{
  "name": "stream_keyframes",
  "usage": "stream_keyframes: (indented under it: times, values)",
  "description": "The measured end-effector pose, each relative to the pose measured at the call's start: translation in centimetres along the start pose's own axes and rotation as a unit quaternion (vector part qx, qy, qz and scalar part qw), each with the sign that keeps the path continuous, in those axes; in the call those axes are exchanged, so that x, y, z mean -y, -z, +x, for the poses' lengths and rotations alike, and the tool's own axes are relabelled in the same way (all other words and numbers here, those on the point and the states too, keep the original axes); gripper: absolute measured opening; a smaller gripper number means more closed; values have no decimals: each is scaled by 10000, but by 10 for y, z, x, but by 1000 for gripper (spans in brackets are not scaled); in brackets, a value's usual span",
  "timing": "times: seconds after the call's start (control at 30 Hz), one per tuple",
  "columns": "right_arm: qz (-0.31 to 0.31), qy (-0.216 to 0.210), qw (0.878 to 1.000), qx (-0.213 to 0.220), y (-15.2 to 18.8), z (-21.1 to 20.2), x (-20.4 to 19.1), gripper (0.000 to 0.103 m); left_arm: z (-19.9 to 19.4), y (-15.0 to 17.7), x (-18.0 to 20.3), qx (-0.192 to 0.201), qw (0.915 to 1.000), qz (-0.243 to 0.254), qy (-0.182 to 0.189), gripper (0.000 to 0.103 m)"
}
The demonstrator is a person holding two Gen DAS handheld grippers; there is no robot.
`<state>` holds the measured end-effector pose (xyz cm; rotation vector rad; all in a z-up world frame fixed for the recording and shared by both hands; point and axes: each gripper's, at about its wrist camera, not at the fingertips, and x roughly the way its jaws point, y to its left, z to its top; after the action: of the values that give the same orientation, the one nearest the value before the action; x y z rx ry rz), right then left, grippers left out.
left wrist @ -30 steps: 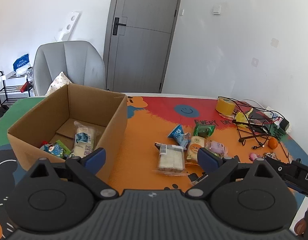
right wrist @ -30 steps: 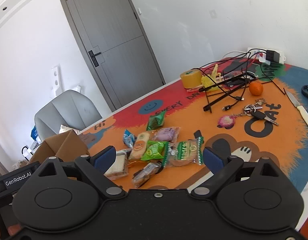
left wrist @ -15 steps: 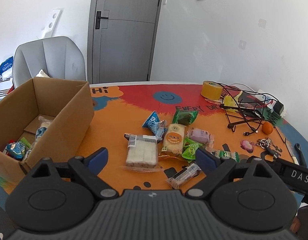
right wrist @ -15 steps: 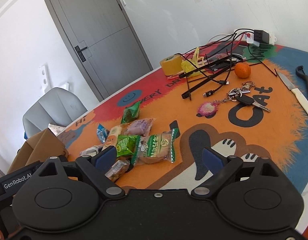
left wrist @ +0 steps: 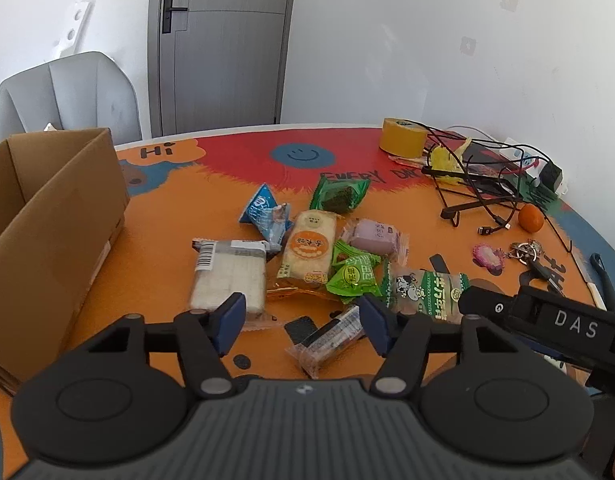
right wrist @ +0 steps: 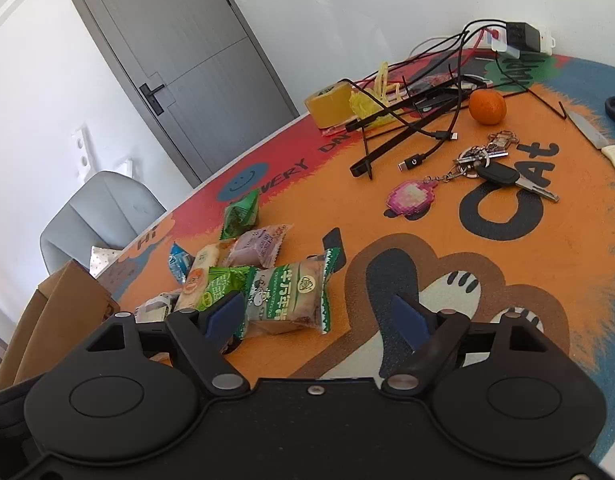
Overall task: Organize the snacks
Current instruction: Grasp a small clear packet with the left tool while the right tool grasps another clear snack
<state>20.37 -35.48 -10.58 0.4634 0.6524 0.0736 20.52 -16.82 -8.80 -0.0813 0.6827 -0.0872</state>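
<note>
Snack pile (left wrist: 319, 256) was seen mid-table on the orange mat (left wrist: 167, 280), well right of the cardboard box (left wrist: 55, 216), which was judged the destination.

Nearest the left gripper (left wrist: 303, 320): a small clear-wrapped bar (left wrist: 327, 338), lying on the mat and framed between the two blue pads, slightly right of centre. Long axis was laid diagonally, low-left to high-right, so it was not square to the closing line; a small wrist roll was judged necessary before the pinch. The jaws had just been closing, yet a gap was left on both sides: nothing gripped, pads not on the wrapper. The white cake pack (left wrist: 229, 276) was overlapped by the left pad in view; contact could not be told.

Right gripper (right wrist: 319, 312): jaws had just been closing too, still wide apart and empty. The green milk-bread pack (right wrist: 291, 294) was found just ahead of its left pad, off-centre to the left, long axis roughly across the view. A shift left was judged needed before any grasp.

Left hand was judged nearer a pick.

Keys (right wrist: 495, 170), orange (right wrist: 486, 107), cables (right wrist: 427, 120) and tape roll (right wrist: 331, 105) were lying well apart from the pile.
</note>
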Motion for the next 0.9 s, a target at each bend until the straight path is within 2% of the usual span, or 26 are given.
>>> stream_keyframes:
  times: [0.33, 0.4, 0.43, 0.5, 0.63, 0.9]
  values:
    - [29, -15, 10000, -89, -2, 12, 5, 80, 27, 6, 13, -332, 9993, 54, 175, 48]
    - [18, -13, 10000, -97, -3, 13, 4, 80, 32, 8, 12, -492, 9985, -1, 233, 36]
    - [22, -18, 9999, -100, -4, 14, 3, 80, 31, 9, 12, -429, 9989, 28, 194, 33]
    - [12, -24, 9999, -104, -5, 16, 1, 80, 31, 9, 12, -485, 9984, 27, 274, 17]
    - [-55, -46, 9999, -115, -7, 20, -5, 80, 29, 7, 6, -531, 9981, -38, 312, 17]
    - [-296, 9, 9994, -156, -6, 32, -23, 80, 16, 1, -9, -335, 9990, -198, 229, 16]
